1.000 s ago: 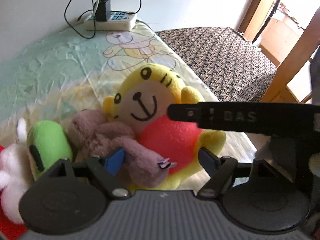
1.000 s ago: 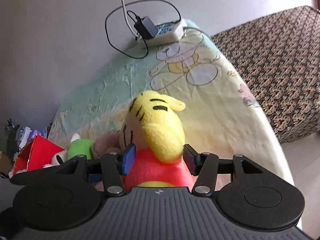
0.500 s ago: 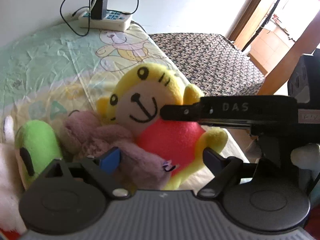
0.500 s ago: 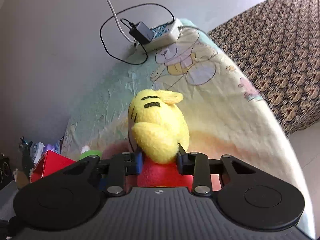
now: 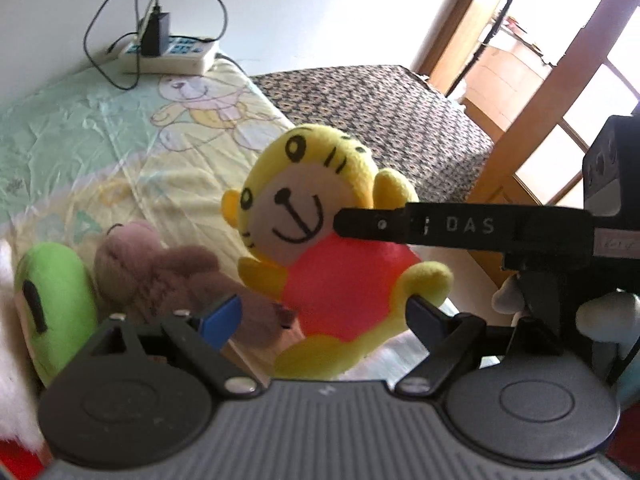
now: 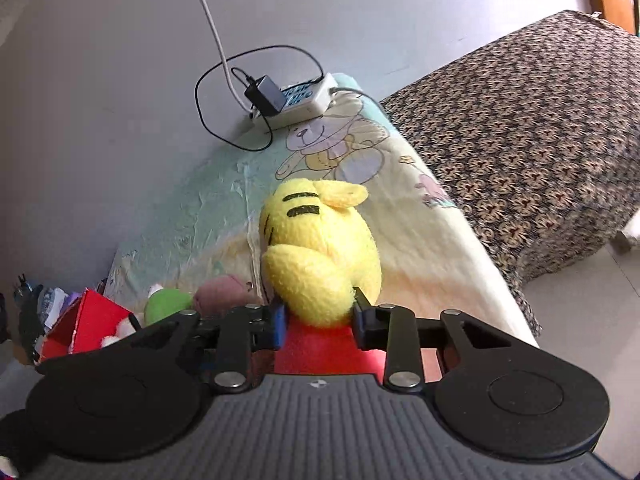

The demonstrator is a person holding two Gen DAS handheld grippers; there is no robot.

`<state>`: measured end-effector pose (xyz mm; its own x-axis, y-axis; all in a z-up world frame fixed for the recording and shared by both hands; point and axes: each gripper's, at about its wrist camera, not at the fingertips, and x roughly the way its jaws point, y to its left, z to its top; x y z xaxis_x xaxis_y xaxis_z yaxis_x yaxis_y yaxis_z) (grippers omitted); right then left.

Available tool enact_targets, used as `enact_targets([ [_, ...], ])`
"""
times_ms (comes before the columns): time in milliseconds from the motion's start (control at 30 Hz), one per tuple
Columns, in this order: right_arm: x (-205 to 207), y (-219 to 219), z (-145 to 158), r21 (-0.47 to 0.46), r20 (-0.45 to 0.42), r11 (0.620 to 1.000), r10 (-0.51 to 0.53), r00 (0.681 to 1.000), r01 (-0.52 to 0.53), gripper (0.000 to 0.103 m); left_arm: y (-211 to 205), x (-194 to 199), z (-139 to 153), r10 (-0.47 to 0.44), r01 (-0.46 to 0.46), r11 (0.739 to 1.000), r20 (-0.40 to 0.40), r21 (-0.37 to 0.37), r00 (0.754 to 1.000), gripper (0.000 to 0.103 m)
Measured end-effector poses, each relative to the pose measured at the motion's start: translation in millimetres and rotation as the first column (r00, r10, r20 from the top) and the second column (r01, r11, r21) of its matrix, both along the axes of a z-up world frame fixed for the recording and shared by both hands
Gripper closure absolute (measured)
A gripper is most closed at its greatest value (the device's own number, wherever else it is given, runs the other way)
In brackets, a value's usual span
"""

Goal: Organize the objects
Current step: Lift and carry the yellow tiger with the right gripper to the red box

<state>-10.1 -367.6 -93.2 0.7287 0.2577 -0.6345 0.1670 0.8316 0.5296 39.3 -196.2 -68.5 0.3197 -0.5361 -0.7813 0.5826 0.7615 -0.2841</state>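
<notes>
Yellow plush tiger (image 5: 316,240) is being pinched at the neck by the right gripper (image 6: 318,320), so its weight is being carried clear of the bed (image 5: 100,132); the left gripper (image 5: 324,316) is being held released beside the pink plush (image 5: 168,272).

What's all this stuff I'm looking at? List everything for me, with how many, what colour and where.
Tiger toy: one, yellow with a red belly, held above the sheet.
Pink toy: one, dusty pink, lying left of the tiger.
Green toy: one, bright green, left of the pink one.
Red box: one, at the sheet's far left end.
Power strip: one, white, with a black charger plugged in, by the wall.
Sheet: one, pale green and yellow, with a bear print.
Patterned cover: one, brown, beside the sheet.
Right tool: black, closed on the tiger.
Left tool: black, open, holding nothing.
</notes>
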Motion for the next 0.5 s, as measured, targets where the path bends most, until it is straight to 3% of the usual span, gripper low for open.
enact_targets([
  [200, -33.7, 0.2, 9.5, 0.042, 0.025, 0.999, -0.015, 1.000, 0.014, 0.070, -8.6, -13.6, -6.3, -0.019, 0.019, 1.000, -0.025, 0.022, 1.000, 0.016],
  [500, -63.1, 6.1, 18.4, 0.082, 0.087, 0.997, -0.021, 0.996, 0.014, 0.070, -7.4, -35.1, 2.6, -0.057, 0.055, 0.998, -0.041, -0.033, 0.998, 0.016],
])
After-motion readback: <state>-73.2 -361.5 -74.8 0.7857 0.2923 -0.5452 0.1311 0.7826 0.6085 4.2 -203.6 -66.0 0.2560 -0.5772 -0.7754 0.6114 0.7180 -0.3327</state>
